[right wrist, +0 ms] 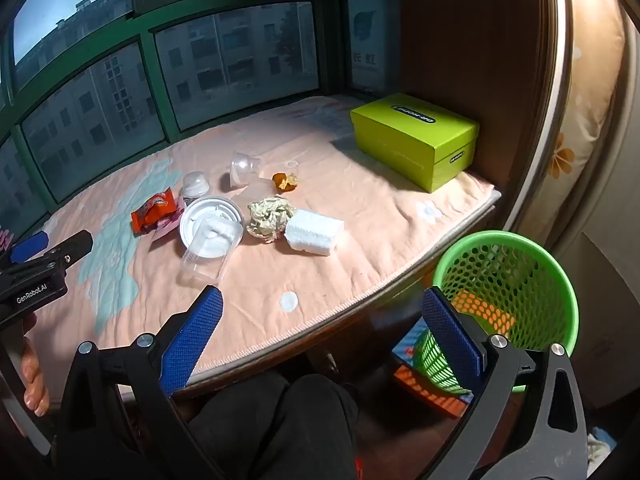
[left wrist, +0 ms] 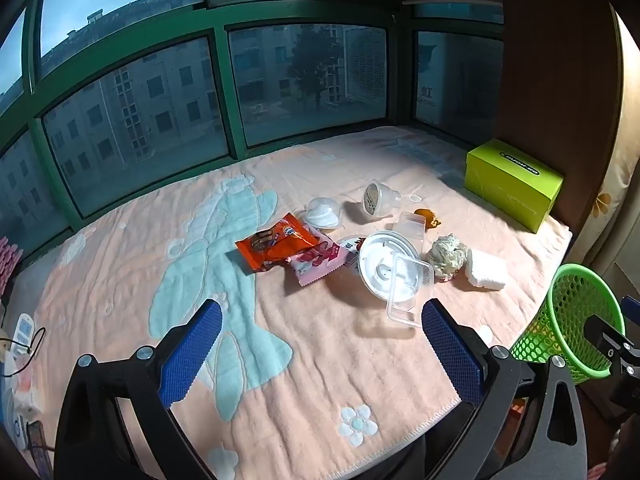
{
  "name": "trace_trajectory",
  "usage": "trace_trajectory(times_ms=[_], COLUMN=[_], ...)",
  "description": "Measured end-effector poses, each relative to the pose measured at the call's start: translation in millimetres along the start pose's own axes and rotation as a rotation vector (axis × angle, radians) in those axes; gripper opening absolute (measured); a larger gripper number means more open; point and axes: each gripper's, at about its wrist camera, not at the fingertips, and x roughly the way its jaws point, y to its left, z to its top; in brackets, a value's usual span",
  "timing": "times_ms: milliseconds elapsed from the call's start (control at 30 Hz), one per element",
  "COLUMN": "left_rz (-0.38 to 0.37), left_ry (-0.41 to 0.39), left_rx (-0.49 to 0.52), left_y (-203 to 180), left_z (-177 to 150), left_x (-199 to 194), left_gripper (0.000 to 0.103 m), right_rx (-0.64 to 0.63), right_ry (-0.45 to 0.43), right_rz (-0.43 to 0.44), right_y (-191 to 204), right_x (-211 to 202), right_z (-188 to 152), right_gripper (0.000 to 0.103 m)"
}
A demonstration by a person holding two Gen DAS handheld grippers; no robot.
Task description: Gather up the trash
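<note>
Trash lies in a cluster on the pink blanket (left wrist: 320, 360): an orange snack wrapper (left wrist: 276, 246), a pink wrapper (left wrist: 320, 260), a white round lid (left wrist: 386, 266), a clear plastic box (left wrist: 408, 292), a crumpled paper ball (left wrist: 446, 256), a white foam block (left wrist: 486, 270), clear cups (left wrist: 378, 198) and a small orange scrap (left wrist: 426, 218). My left gripper (left wrist: 322, 320) is open and empty, hovering near the blanket's front, short of the clear box. My right gripper (right wrist: 322, 312) is open and empty at the table's front edge, beside the green mesh bin (right wrist: 508, 280).
A lime green box (right wrist: 416, 140) stands at the back right by a wooden panel. Green-framed windows run along the back. Small items and a cable lie at the far left (left wrist: 20, 344). A person's dark-clothed legs (right wrist: 280, 420) are below the table edge.
</note>
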Motion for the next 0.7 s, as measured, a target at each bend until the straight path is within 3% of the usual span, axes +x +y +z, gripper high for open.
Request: trace_trajectory(times_ms=[700], left_rz=[0.007], left_ry=[0.001], left_rx=[-0.010], left_y=[7.7], left_z=[-3.2], left_x=[4.0], left_gripper=[0.097], right_rx=[0.001], right_ry=[-0.002], right_rz=[0.003], right_y=[0.8], right_x=[0.4], right_z=[-0.5], right_gripper=[0.098])
